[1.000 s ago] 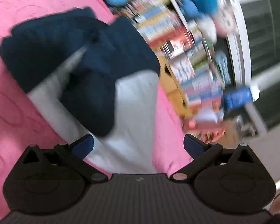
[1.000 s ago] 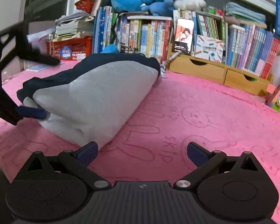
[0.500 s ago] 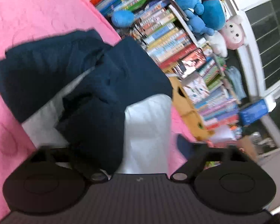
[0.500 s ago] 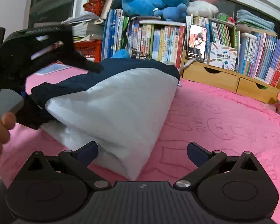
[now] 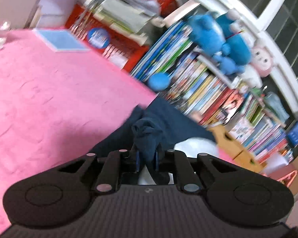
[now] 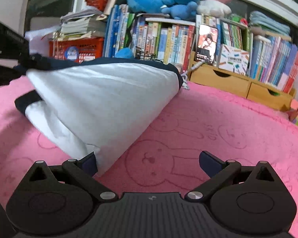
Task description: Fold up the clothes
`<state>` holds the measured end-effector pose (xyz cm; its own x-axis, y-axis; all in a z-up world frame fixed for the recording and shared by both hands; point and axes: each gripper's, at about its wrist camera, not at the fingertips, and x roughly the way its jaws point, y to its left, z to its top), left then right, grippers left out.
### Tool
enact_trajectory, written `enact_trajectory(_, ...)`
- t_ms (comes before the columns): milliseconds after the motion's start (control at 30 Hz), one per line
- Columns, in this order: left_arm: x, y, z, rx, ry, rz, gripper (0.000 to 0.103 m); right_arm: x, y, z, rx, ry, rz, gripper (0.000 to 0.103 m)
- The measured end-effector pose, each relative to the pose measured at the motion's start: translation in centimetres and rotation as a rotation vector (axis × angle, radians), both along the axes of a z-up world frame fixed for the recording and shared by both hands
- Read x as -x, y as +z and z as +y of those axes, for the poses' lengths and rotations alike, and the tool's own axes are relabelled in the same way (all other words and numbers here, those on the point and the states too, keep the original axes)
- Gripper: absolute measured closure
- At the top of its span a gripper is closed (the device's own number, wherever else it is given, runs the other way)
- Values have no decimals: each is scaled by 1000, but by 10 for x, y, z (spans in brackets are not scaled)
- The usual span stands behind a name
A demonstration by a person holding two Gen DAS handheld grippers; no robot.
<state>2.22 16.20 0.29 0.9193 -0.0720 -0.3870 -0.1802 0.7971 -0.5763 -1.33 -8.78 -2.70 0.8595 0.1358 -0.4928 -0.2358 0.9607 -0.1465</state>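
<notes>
Left view smeared by motion blur, shelves behind barely readable.
The left gripper (image 5: 146, 159) is closing its jaws, pinching a bunched navy fold of the garment (image 6: 101, 99); the right gripper (image 6: 147, 163) is gaping wide, gripping nothing. The white-and-navy garment is lying folded on the pink blanket (image 6: 218, 127).

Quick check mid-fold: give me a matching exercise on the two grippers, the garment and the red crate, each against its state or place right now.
Things:
1. left gripper
2. right gripper
3. white and navy garment
4. red crate

States or places:
A. jaws wide, nothing pinched
B. behind the pink cover, under stacked papers
C. closing on a bunch of navy cloth
D. lying part-folded on the pink cover

Pairs: 1-C, 2-A, 3-D, 4-B
</notes>
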Motion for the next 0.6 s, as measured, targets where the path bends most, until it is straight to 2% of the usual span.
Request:
enact_trajectory(100,7,-8,5,6,0,17,83,2,0,5,34,-5,-16,0)
enact_trajectory(167,15,-4,8,24,32,-1,82,2,0,6,37,-7,-17,0)
enact_trajectory(233,21,7,5,-33,81,-28,82,2,1,5,29,-9,-15,0)
enact_trajectory(300,30,21,-8,-199,101,-57,82,2,1,3,18,-12,-16,2)
enact_trajectory(367,40,32,-32,-412,45,-92,73,2,2,2,6,-10,-17,3)
enact_trajectory(400,43,34,-46,-516,-10,-101,63,2,2,1,0,-9,-18,4)
enact_trajectory(433,46,36,-61,-621,-69,-110,47,2,2,0,-7,-6,-19,4)
enact_trajectory(500,52,32,-91,-846,-218,-139,33,2,3,-2,-21,6,-17,8)
enact_trajectory(600,61,14,-130,-1179,-429,-188,31,1,4,-5,-46,14,-5,9)
